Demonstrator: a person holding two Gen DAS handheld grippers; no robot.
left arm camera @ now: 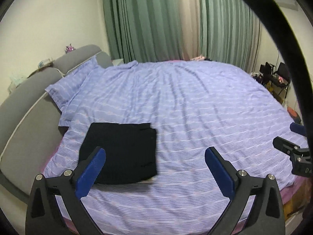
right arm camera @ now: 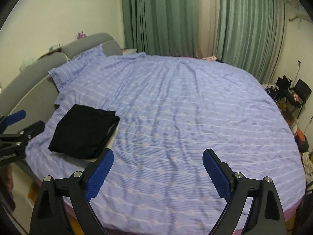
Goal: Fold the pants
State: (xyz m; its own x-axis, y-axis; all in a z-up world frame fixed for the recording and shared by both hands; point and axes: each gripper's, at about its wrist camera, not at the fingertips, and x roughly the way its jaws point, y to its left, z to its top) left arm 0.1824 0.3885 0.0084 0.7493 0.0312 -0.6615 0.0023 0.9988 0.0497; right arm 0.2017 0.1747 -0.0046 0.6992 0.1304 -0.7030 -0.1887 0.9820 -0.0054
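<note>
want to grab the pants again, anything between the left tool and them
Nothing visible. The folded pants lie alone on the bedspread, just beyond the open left tool, with only bare cover between.

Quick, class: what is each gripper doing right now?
Left gripper: open, holding nothing.
Right gripper: open, holding nothing; pants lie folded.

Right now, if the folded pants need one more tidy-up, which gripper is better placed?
Left. The black pants lie just ahead of the open left gripper; from the open right gripper they sit off to its left on the bedspread.
</note>
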